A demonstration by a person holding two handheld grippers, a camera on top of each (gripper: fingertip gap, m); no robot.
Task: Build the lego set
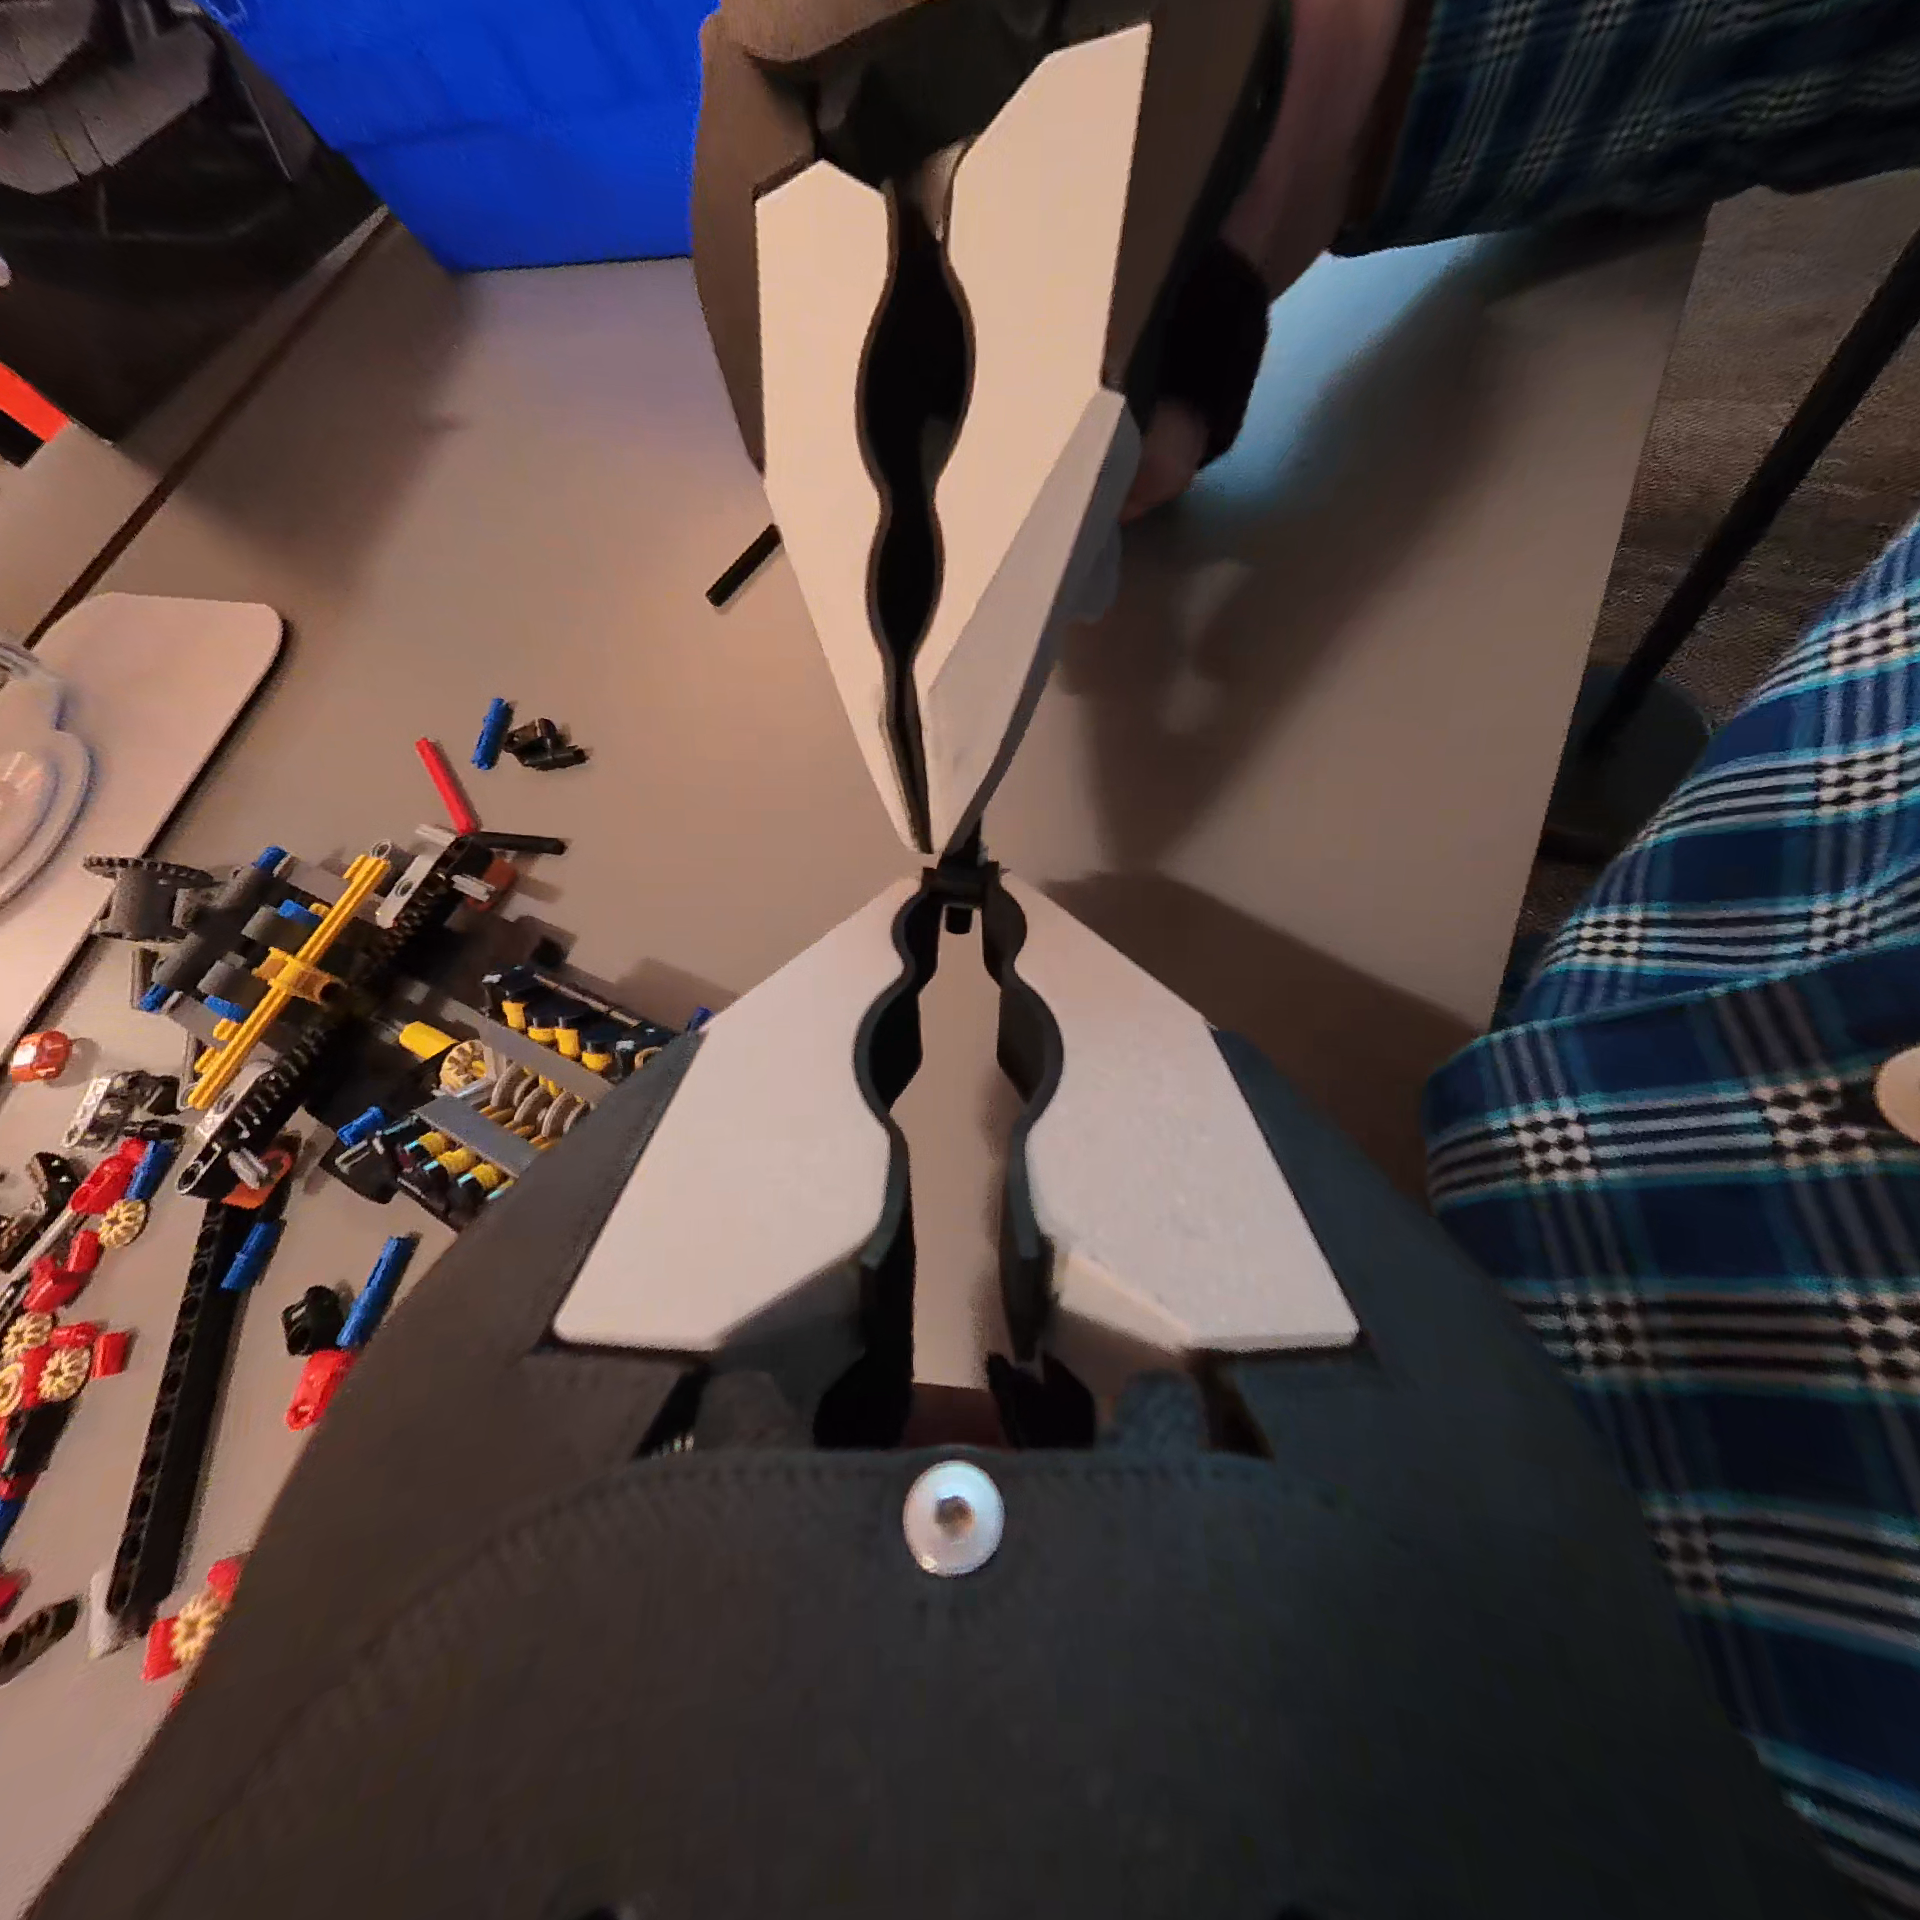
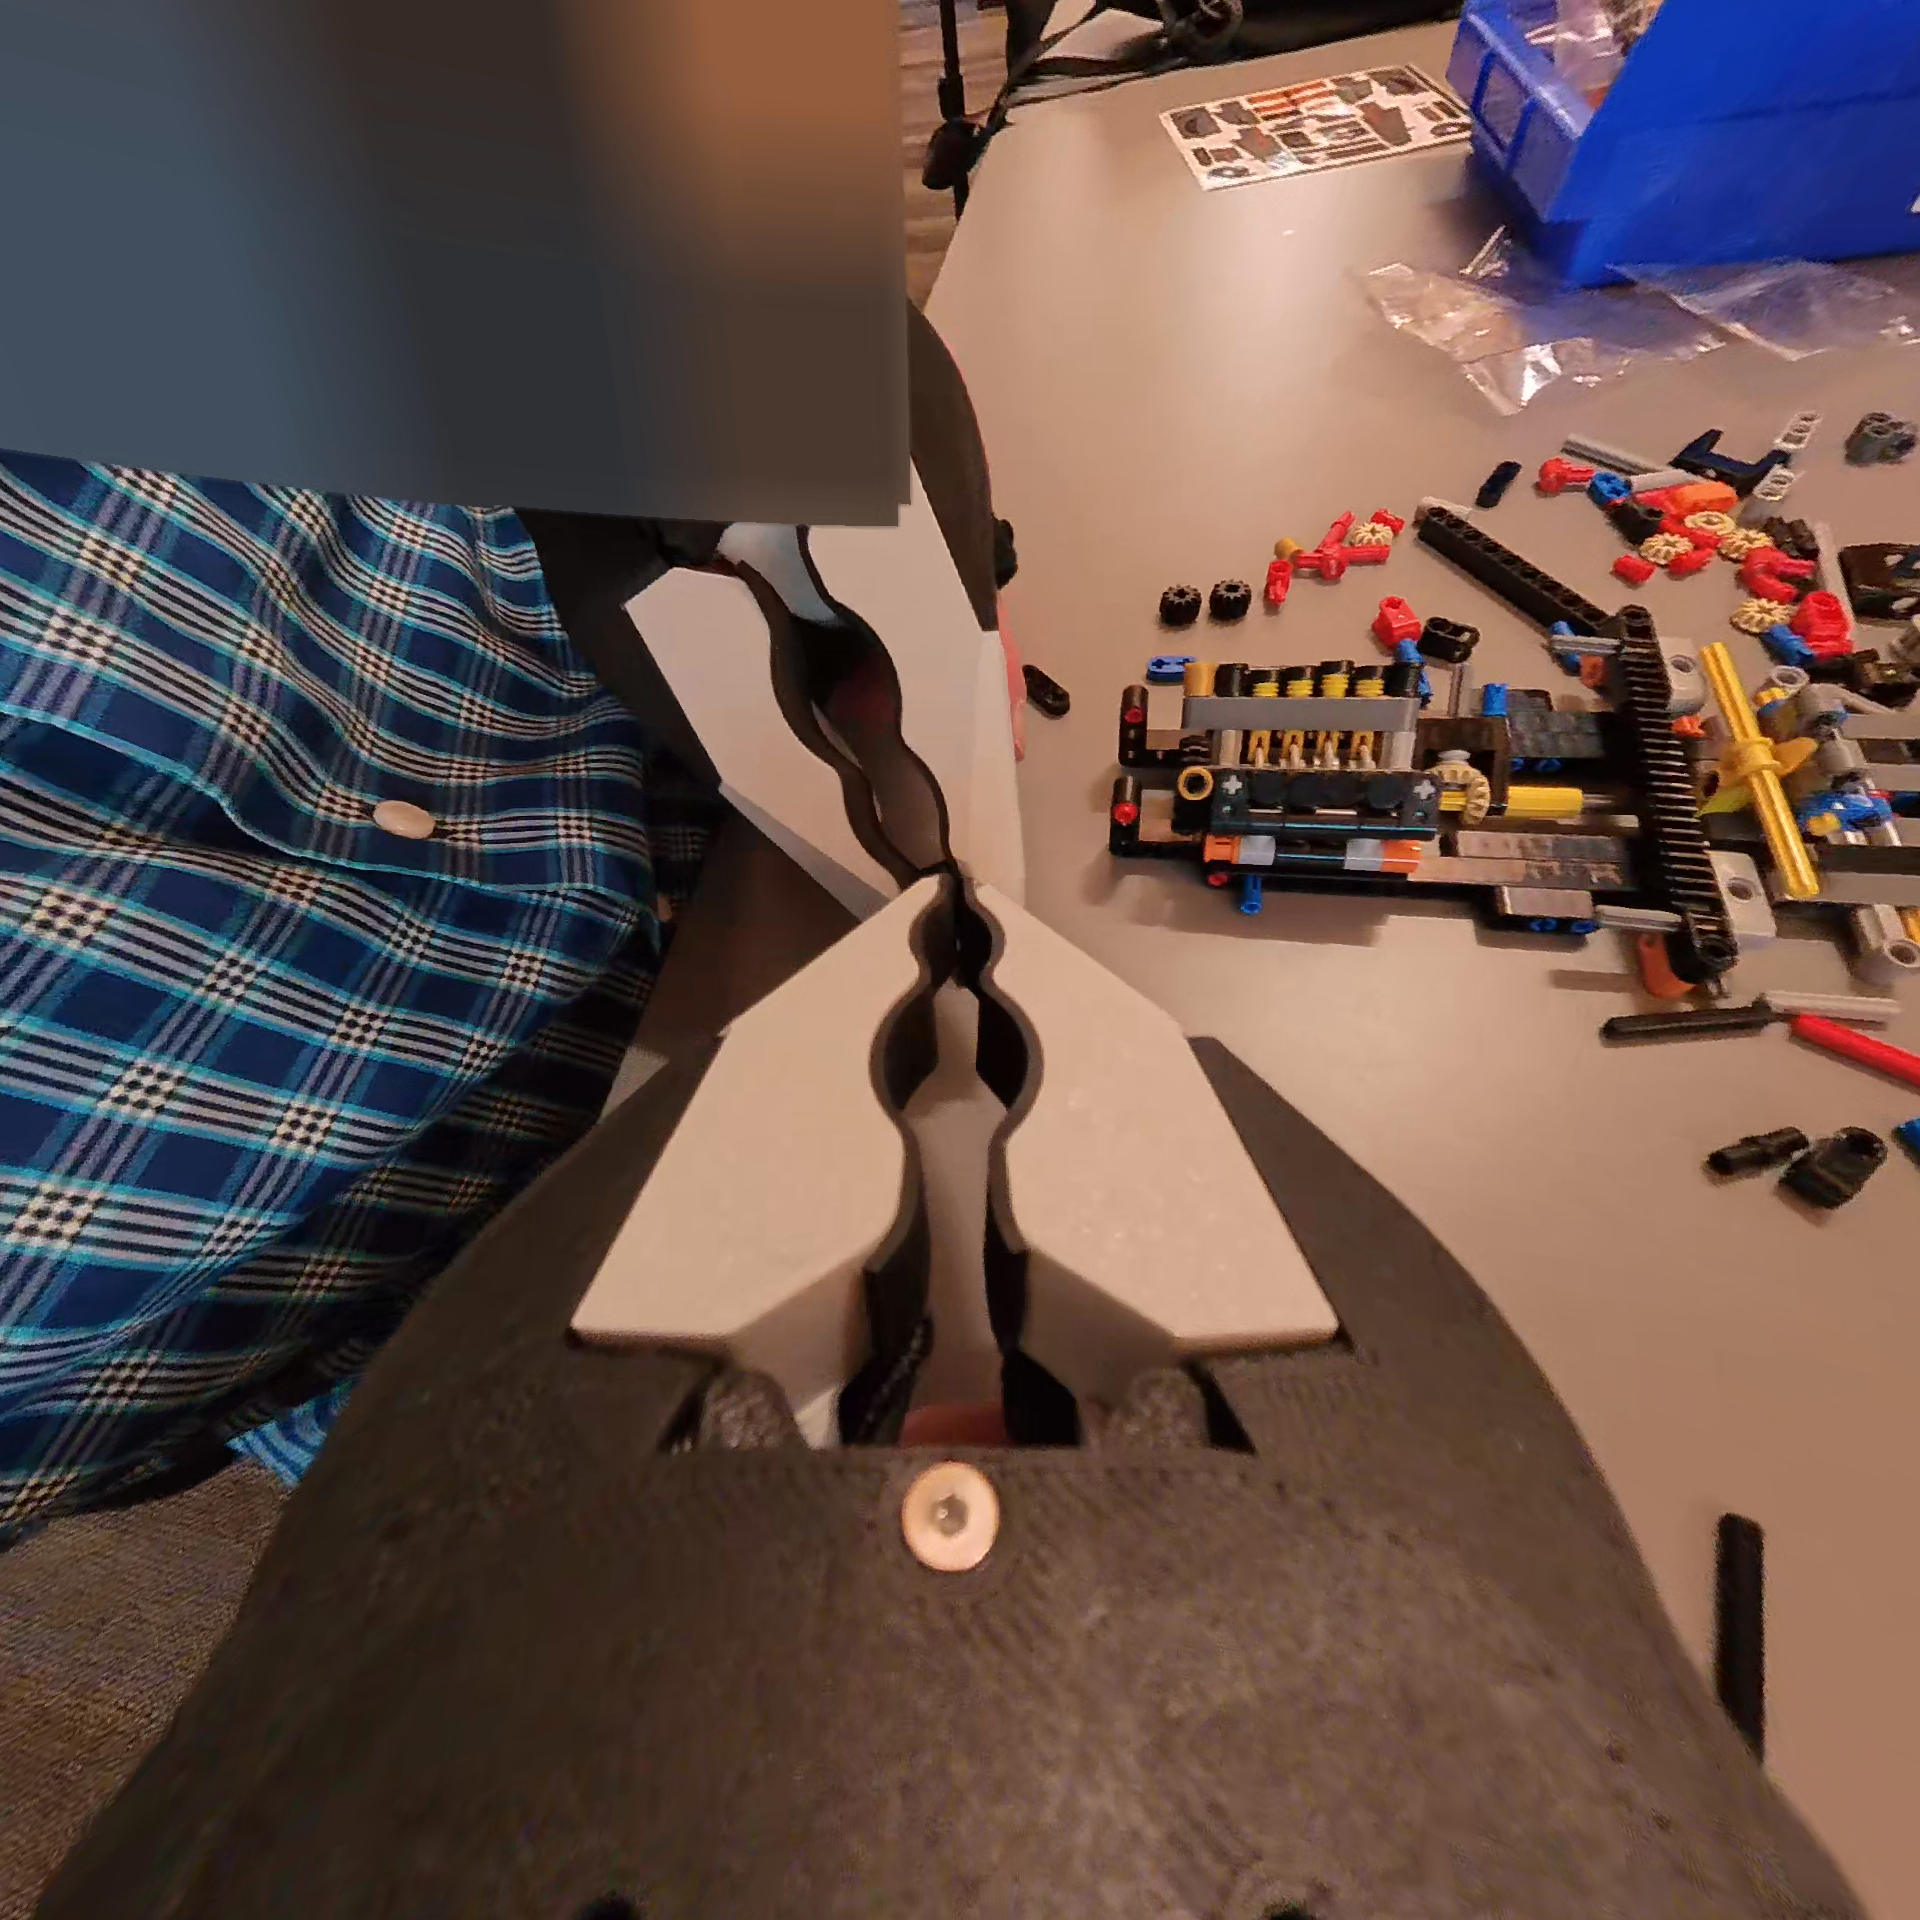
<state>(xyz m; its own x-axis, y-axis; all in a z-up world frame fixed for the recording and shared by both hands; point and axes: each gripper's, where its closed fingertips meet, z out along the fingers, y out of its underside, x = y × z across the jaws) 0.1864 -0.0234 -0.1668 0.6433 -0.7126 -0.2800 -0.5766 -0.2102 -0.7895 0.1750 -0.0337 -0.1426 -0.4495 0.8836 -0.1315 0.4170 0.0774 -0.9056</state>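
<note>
In mid frame, the left claw (image 1: 958, 902) and right claw (image 2: 951, 896) meet tip to tip, both pinching one small black plastic lego pin (image 1: 961, 883). They look to be joining tiny parts; next it likely goes onto the half-built grey, black and yellow lego car frame (image 2: 1455, 790) at the right, on the grey table (image 2: 1195, 416).

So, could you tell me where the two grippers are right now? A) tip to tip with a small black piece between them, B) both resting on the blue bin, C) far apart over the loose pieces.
A: the left gripper and right gripper meet tip to tip on a small black piece, above the table.
</note>
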